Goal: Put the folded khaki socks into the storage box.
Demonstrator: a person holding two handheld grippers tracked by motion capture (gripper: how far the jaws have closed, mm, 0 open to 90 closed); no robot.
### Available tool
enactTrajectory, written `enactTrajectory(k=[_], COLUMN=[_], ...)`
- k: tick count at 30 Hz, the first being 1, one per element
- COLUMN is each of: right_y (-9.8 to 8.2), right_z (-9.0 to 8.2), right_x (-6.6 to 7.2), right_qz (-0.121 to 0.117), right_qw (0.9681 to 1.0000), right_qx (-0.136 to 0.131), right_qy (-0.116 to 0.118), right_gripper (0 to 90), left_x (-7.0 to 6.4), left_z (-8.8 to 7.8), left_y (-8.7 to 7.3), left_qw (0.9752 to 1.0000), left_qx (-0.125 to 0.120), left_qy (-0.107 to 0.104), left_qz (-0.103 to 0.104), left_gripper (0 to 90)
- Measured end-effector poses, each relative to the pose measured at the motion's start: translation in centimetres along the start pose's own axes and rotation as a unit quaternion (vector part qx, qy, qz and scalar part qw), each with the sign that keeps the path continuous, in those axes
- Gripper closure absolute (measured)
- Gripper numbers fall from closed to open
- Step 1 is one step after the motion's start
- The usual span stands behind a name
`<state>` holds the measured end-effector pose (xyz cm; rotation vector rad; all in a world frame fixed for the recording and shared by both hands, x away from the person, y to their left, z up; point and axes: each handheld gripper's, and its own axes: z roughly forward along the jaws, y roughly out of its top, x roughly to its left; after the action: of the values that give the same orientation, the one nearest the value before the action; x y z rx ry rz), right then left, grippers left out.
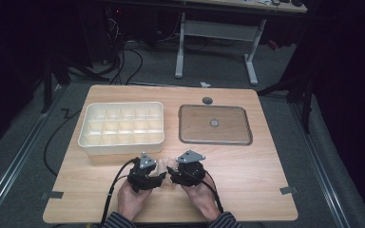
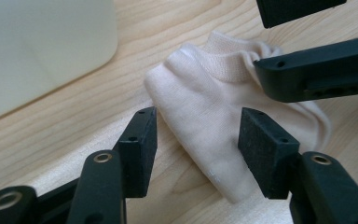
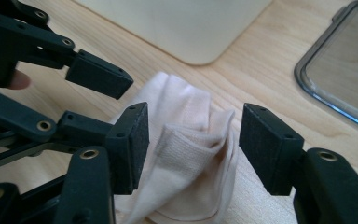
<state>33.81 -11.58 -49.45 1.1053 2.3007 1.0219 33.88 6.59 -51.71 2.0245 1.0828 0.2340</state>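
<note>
A light wooden table (image 1: 247,185) carried everything, seen from the high view with the person's forearms coming in at its near edge. On its far left lay a cream plastic organiser box (image 1: 121,127) divided into many small compartments, and to the right of that, well apart, sat a shallow metal tray (image 1: 215,125) with a small round thing at its middle.

Near the person, just in front of the box, the two hands met at the middle of the table. The left gripper (image 2: 197,142) pointed toward a cream-coloured sock (image 2: 205,116) that lay crumpled on the bare wood, its ribbed cuff on the far side in that view. The jaws stood apart on either side of the sock, the pads not pressing on it. The right gripper (image 3: 193,142) came at the same sock (image 3: 186,154) from the other side, its jaws likewise wide, with the folded fabric between them but untouched. In each gripper view the other gripper's black jaws showed just beyond the sock.
</note>
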Motion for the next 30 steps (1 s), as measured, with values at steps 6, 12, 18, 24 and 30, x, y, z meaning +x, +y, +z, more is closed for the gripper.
enactTrajectory(k=[6,12,18,24,30], right_y=[-1.0,-2.3,-3.1,-3.8,-4.0], right_z=[0.4,-0.1,0.0,0.5,0.6], right_x=[-0.6,-1.8,-2.2,-2.4,-2.5], right_qz=[0.012,0.021,0.024,0.024,0.024], right_qw=[0.9998,0.9996,0.9993,0.9993,0.9995], right_qx=[0.013,0.014,0.021,0.023,0.015], right_qy=[-0.004,-0.013,-0.018,-0.015,-0.014], right_gripper=[45.2,49.1,52.2,53.4,53.3], left_x=[0.9,0.8,0.7,0.9,1.0], left_z=[0.3,0.5,0.6,0.7,0.7], left_y=[-0.3,-0.4,-0.5,-0.7,-1.2], left_qw=[0.9989,0.9986,0.9985,0.9986,0.9986], left_qx=[0.023,0.023,0.023,0.018,-0.002], left_qy=[0.018,0.023,0.022,0.020,0.021], left_qz=[0.038,0.042,0.044,0.045,0.049], left_gripper=[47.0,46.7,45.8,44.2,43.1])
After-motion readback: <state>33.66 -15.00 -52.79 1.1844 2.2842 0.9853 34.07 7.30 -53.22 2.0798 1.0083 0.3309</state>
